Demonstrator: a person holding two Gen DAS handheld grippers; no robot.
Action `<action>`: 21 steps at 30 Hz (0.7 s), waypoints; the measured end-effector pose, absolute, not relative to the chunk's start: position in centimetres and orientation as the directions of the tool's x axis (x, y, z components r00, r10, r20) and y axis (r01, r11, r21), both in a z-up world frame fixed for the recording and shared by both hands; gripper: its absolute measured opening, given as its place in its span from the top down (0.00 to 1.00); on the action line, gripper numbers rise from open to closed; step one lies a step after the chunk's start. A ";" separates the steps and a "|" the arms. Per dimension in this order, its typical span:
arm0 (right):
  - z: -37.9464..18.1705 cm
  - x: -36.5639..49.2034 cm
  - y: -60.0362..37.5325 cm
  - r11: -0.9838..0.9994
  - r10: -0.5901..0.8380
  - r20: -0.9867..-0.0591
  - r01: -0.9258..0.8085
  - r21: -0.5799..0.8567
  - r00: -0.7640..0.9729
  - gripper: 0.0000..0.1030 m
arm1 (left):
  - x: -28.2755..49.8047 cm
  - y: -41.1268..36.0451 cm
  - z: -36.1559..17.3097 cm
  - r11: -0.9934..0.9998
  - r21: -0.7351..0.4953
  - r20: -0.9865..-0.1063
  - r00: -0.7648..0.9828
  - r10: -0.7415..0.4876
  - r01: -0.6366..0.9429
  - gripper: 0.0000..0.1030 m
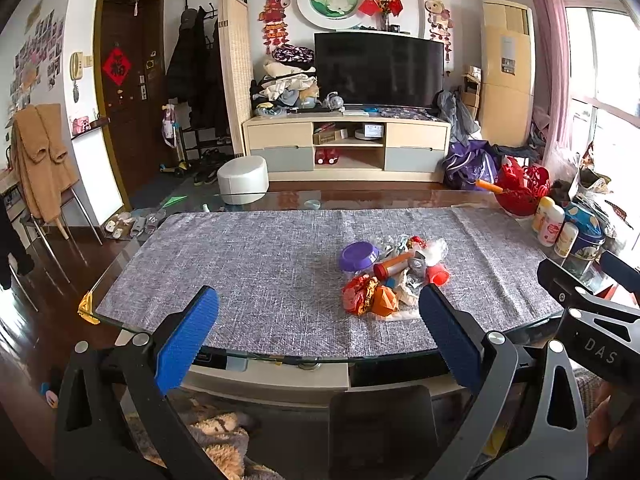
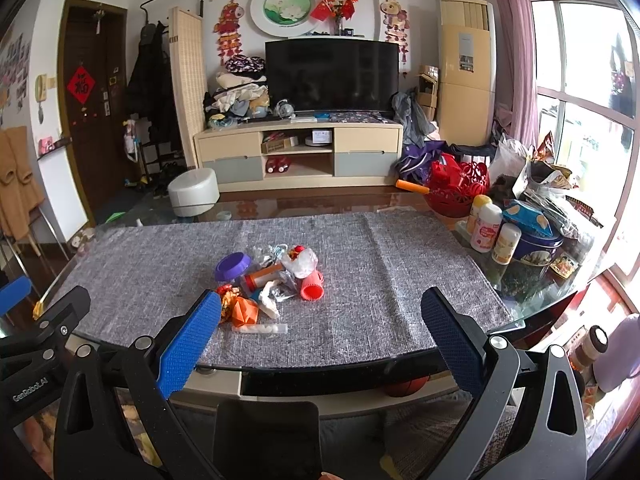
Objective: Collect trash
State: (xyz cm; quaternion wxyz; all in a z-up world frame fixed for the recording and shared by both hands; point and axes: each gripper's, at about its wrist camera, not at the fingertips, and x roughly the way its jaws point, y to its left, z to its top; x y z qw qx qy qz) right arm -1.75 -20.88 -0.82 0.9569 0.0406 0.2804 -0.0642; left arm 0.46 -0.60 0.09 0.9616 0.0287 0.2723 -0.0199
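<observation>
A small heap of trash point(image 1: 394, 274) point(image 2: 268, 276) lies on the grey cloth point(image 1: 260, 272) point(image 2: 380, 280) covering the glass table. It holds a purple lid point(image 1: 357, 255) point(image 2: 232, 266), an orange tube point(image 1: 394, 266), a red ribbed cap point(image 1: 439, 274) point(image 2: 312, 288), orange foil wrappers point(image 1: 368, 300) point(image 2: 240, 304), crumpled clear plastic and a clear pill strip point(image 2: 261, 328). My left gripper point(image 1: 320, 336) hangs open over the near table edge, left of the heap. My right gripper point(image 2: 322, 334) is open too, right of the heap. Nothing sits between either pair of fingers.
A red basket point(image 1: 520, 192) point(image 2: 460, 188), white bottles point(image 1: 552, 224) point(image 2: 486, 228), a blue tin point(image 2: 536, 248) and snack bags crowd the table's right end. Behind stand a TV cabinet point(image 1: 346, 148), a white stool point(image 1: 243, 178) and a chair with a tan coat point(image 1: 40, 160).
</observation>
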 end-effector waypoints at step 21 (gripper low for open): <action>-0.7 -1.8 -21.1 0.988 -0.104 -0.542 0.151 0.043 0.834 0.03 | 0.3 -0.3 0.1 0.998 0.042 -0.524 0.852 -0.022 0.052 0.08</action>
